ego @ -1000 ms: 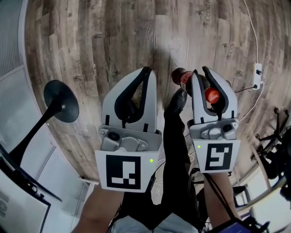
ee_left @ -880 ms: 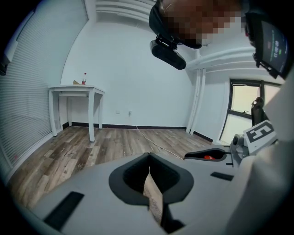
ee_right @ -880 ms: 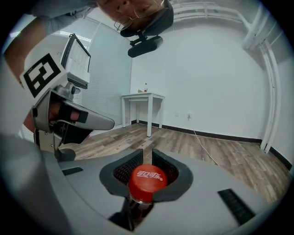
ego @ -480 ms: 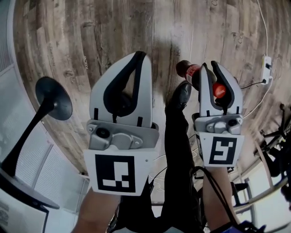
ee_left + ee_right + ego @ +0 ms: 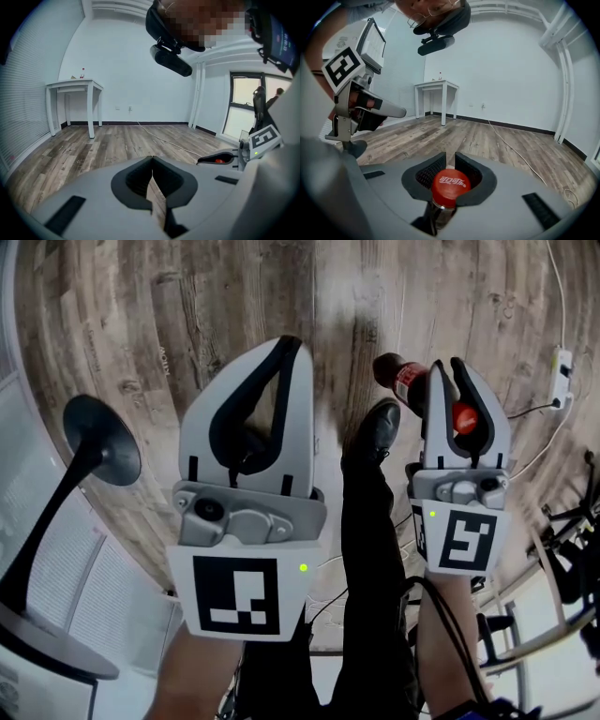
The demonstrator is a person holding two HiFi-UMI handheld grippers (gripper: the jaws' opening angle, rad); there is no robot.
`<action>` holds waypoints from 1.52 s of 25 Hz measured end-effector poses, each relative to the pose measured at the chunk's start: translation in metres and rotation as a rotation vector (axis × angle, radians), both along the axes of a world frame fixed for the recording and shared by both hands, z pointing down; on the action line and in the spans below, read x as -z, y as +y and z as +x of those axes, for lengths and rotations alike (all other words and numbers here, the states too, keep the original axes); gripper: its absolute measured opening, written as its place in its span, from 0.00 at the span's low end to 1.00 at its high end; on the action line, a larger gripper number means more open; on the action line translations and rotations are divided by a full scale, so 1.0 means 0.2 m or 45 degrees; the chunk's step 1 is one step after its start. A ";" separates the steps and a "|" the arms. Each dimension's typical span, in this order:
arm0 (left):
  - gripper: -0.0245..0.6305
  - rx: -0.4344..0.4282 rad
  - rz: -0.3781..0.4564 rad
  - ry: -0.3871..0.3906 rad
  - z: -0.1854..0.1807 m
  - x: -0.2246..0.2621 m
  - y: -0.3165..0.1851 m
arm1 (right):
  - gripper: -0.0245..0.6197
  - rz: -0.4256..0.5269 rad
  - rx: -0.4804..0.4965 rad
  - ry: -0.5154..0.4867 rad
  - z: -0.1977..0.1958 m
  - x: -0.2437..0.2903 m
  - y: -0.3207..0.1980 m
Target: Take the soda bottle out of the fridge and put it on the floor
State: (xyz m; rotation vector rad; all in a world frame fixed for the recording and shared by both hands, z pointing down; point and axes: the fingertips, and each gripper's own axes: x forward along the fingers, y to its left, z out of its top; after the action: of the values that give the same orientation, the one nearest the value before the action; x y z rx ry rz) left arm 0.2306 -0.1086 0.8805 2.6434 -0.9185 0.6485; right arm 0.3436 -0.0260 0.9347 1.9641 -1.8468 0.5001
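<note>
The soda bottle (image 5: pixel 405 381) is dark with a red label and a red cap (image 5: pixel 450 183). It hangs above the wooden floor (image 5: pixel 234 296), with my right gripper (image 5: pixel 448 369) shut on its neck just under the cap. In the right gripper view the cap sits between the ribbed pads (image 5: pixel 427 174). My left gripper (image 5: pixel 286 345) is to the left of it, shut with nothing in it. Its tips meet in the left gripper view (image 5: pixel 152 161).
A black round stand base (image 5: pixel 103 439) rests on the floor at the left. The person's dark trouser leg and shoe (image 5: pixel 375 427) stand between the grippers. A power strip (image 5: pixel 562 371) with cables lies at the right. A white table (image 5: pixel 75 86) stands by the far wall.
Both grippers have sunk toward the floor and shifted up in the head view. The bottle went along in the right gripper. Neither grip has changed.
</note>
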 end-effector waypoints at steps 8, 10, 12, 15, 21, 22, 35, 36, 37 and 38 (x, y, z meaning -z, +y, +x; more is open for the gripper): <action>0.06 -0.024 -0.013 -0.010 0.04 -0.12 0.04 | 0.15 -0.021 -0.014 0.015 0.07 -0.16 0.03; 0.06 -0.035 -0.017 -0.018 0.04 -0.15 0.06 | 0.15 -0.030 -0.012 0.020 0.08 -0.20 0.03; 0.06 -0.041 -0.022 -0.028 0.04 -0.19 0.07 | 0.15 -0.038 -0.010 0.023 0.09 -0.24 0.04; 0.06 -0.040 -0.028 -0.037 0.05 -0.22 0.09 | 0.15 -0.028 -0.018 0.035 0.11 -0.28 0.04; 0.06 -0.068 -0.019 -0.053 0.07 -0.25 0.12 | 0.15 -0.024 -0.027 0.050 0.14 -0.38 0.06; 0.06 -0.074 -0.017 -0.056 0.06 -0.26 0.12 | 0.15 -0.043 -0.024 0.049 0.14 -0.40 0.07; 0.06 -0.042 -0.033 -0.087 -0.02 -0.37 0.15 | 0.15 -0.151 0.009 0.030 0.09 -0.65 0.15; 0.06 -0.042 -0.036 -0.090 -0.03 -0.38 0.16 | 0.15 -0.155 0.011 0.030 0.08 -0.67 0.15; 0.06 -0.044 -0.037 -0.093 -0.03 -0.39 0.16 | 0.15 -0.159 0.013 0.030 0.08 -0.69 0.15; 0.06 -0.046 -0.039 -0.098 -0.03 -0.40 0.16 | 0.15 -0.162 0.014 0.030 0.08 -0.71 0.15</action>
State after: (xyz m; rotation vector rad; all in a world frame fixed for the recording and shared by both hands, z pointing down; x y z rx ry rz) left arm 0.2238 -0.0765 0.9598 2.6302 -0.8760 0.7712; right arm 0.3596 0.0041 1.0761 1.8671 -1.7656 0.5740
